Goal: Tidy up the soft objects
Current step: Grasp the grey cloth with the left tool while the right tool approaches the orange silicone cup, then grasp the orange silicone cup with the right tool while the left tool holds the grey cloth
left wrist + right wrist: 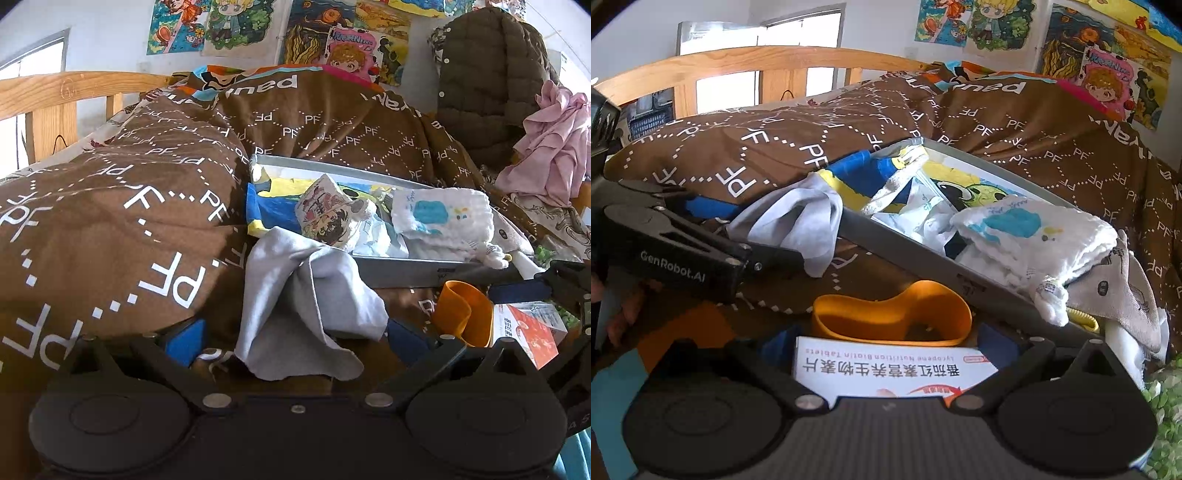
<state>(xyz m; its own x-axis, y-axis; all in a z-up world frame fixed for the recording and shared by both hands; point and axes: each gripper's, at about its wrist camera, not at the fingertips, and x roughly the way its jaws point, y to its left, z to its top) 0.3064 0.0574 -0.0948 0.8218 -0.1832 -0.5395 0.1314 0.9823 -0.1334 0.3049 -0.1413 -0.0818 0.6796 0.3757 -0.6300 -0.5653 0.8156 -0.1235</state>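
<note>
A grey cloth [299, 295] hangs over the near left corner of a grey tray [399, 269] on the bed. It lies between the wide-apart fingers of my left gripper [293, 336], which is open. The tray holds a white towel with a blue print [443, 218], a cartoon-printed pouch [328, 214] and a blue and yellow cloth [266, 214]. In the right wrist view the grey cloth [798, 225] and the tray [912, 254] lie ahead, with the towel [1034, 236] at the tray's right end. My right gripper [884, 343] is open over a white tablet box [894, 373].
A brown quilt [129, 206] is heaped to the left of and behind the tray. An orange cup [894, 314] lies just in front of the tray. An olive padded jacket [487, 81] and a pink garment [554, 147] sit at the right. A wooden bed rail [757, 62] runs behind.
</note>
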